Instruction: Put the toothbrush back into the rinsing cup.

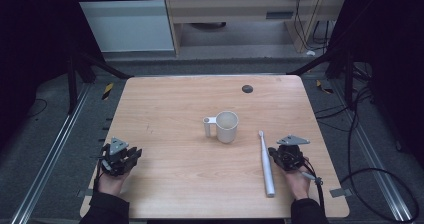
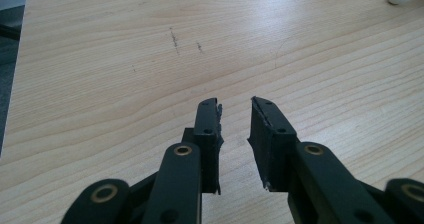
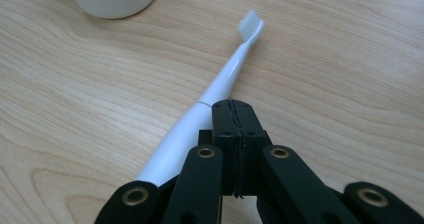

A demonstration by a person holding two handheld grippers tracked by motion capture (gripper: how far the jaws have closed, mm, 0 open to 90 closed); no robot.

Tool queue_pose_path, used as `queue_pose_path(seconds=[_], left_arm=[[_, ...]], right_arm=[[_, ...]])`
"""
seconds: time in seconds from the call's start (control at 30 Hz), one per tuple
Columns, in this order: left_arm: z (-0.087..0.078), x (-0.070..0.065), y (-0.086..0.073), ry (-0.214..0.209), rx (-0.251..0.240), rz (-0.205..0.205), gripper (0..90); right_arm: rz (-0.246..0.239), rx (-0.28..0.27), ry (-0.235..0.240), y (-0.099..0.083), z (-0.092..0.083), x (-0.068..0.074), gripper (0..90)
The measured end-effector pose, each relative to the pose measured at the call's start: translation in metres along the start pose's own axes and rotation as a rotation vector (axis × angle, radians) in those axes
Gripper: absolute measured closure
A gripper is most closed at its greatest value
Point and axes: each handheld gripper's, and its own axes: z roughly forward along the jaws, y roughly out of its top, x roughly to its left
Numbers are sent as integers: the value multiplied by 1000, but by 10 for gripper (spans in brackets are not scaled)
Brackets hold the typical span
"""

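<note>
Nothing looks begun: the toothbrush [image 1: 265, 162] lies flat beside the cup [image 1: 226, 126]; right gripper [image 1: 281, 155] pressed together, left gripper [image 1: 131, 156] spread, both empty.

A light wooden table [image 1: 165, 104] on grey floor [image 1: 45, 134] — pale cabinet [image 1: 235, 14] behind, cables [image 1: 370, 134] trailing right.
</note>
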Motion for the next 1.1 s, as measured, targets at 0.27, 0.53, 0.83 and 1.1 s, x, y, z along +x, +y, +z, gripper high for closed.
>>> queue_pose_path(seconds=[0.27, 0.53, 0.83, 1.1], left_arm=[[0, 0, 0, 2, 1, 3, 725], [0, 0, 0, 0, 1, 4, 725], [0, 0, 0, -1, 4, 7, 724], [0, 0, 0, -1, 6, 8, 725]], right_arm=[[-14, 15, 1, 3, 7, 4, 899], [-20, 8, 3, 3, 7, 4, 899], [-30, 23, 13, 3, 9, 7, 898], [-34, 32, 21, 3, 11, 9, 898]])
